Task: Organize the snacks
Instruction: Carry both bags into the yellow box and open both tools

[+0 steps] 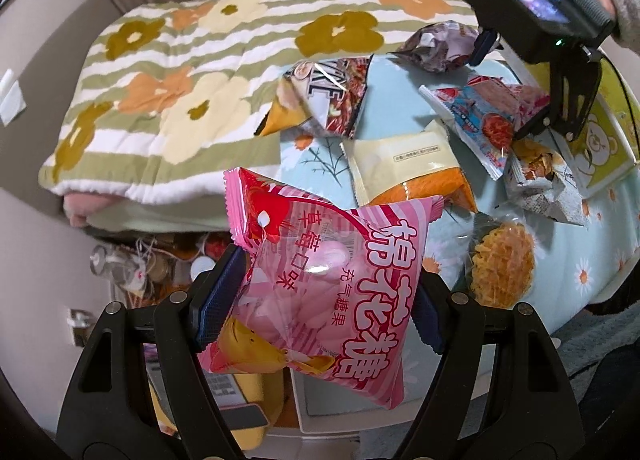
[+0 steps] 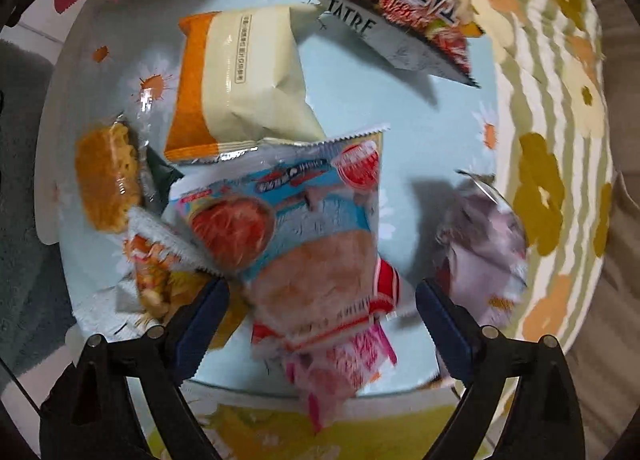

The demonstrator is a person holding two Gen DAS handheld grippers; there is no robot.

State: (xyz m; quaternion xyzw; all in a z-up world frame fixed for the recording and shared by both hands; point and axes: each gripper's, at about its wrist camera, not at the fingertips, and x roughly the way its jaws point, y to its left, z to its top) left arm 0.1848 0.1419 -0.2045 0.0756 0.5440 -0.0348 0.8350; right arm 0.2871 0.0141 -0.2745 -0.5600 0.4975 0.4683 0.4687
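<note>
- The left gripper [image 1: 320,296] pinches a pink marshmallow packet [image 1: 324,256] between its blue pads, one pad on each side of the bag, which hangs in the air off the edge of the light blue daisy-print sheet [image 1: 400,100].
- Below that packet lies a cluttered spot with a white bin [image 1: 340,408] and something yellow [image 1: 256,392] (too covered to name).
- The right gripper [image 2: 322,304] hovers over the snack pile with its jaws spread wide; nothing sits between the pads, and the blue-and-red packet [image 2: 296,216] lies just beyond them on the sheet.
- From the left wrist view, the right gripper [image 1: 532,128] reaches down at the far side of the pile, its tips close to that same blue-and-red packet [image 1: 484,116].
- Other snacks rest on the sheet: a cream-and-orange packet [image 2: 240,80], a clear packet with a round golden crisp [image 2: 106,176], a black-and-white packet with red print [image 2: 404,12] and a crumpled lilac packet [image 2: 484,244].
- The cream-and-orange packet touches the top edge of the blue-and-red one; the lilac packet lies apart to the side (this view is motion-blurred).
- A green-striped flower blanket [image 1: 168,100] borders the sheet.
</note>
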